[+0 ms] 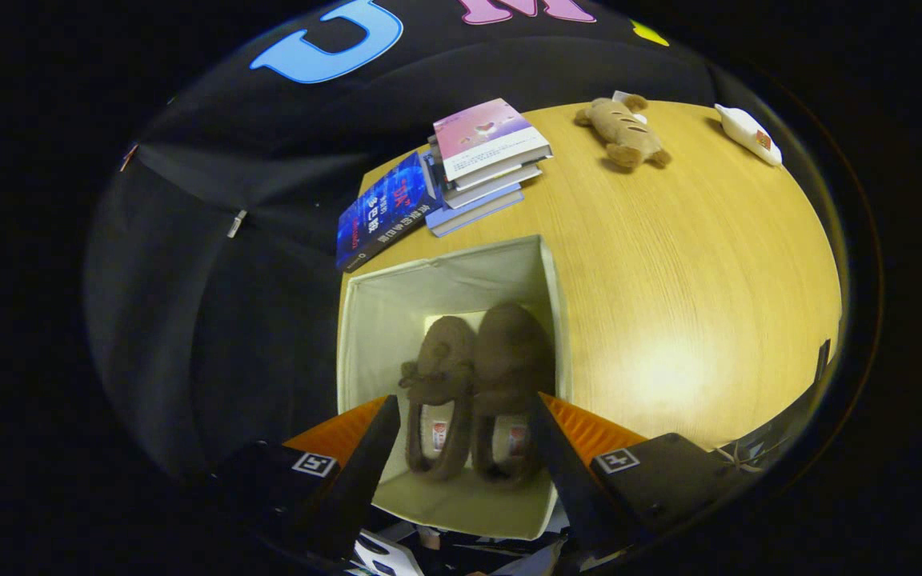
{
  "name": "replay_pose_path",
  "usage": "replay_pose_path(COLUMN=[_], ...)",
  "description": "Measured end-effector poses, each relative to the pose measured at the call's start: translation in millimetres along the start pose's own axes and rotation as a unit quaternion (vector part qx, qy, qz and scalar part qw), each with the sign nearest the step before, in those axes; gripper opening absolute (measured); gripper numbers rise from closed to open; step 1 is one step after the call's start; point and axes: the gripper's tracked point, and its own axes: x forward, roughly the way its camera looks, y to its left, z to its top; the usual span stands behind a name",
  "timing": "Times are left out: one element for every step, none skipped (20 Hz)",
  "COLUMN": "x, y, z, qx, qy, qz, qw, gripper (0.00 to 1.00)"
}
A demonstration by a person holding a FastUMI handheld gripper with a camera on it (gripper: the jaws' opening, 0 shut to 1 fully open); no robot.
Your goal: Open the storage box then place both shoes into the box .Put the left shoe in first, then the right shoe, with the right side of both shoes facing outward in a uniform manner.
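An open cream fabric storage box (365,320) stands on the wooden table, right below me. Two brown slippers lie side by side on its floor, toes pointing away from me. The left slipper (441,376) has a small bow on its top; the right slipper (513,360) sits against it, close to the box's right wall. My gripper (465,408) hovers above the box with its fingers spread wide, one on each side of the pair. Nothing is held between the fingers, and the heels of both slippers show in the gap.
The wooden table (669,264) stretches beyond and right of the box. A stack of books (485,164) and a blue book (381,212) lie just behind the box. A plush bear (625,132) and a white packet (747,132) sit at the far side.
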Motion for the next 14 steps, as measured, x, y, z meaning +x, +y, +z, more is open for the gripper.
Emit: replay_pose_path(x=[-1.1, -2.9, -6.0, -11.3, -16.6, -22.3, -28.7, -36.0, -43.8, -51.7, -60.6, -70.5, -80.2, -96.0], y=[0.5, 0.9, 0.5, 0.3, -2.0, -5.2, -7.7, -10.7, -14.6, -21.6, -32.4, -43.8, -55.5, -68.3], z=[1.5, 2.6, 1.9, 0.8, 1.0, 1.5, 3.6, 5.9, 9.0, 14.0, 18.8, 24.9, 31.9, 39.0], qx=[-0.010, -0.019, -0.027, -0.036, -0.046, -0.059, -0.070, -0.083, -0.098, -0.112, -0.123, -0.130, -0.136, -0.141], qy=[-0.007, -0.014, -0.017, -0.020, -0.024, -0.030, -0.040, -0.049, -0.062, -0.075, -0.087, -0.101, -0.117, -0.132], qz=[0.000, 0.003, 0.007, 0.012, 0.017, 0.021, 0.028, 0.036, 0.046, 0.050, 0.049, 0.048, 0.044, 0.038], qw=[1.000, 1.000, 0.999, 0.999, 0.998, 0.998, 0.996, 0.995, 0.992, 0.990, 0.987, 0.985, 0.983, 0.980], gripper=[0.99, 0.99, 0.99, 0.99, 0.99, 0.99, 0.99, 0.99, 0.99, 0.99, 0.99, 0.99, 0.99, 0.99])
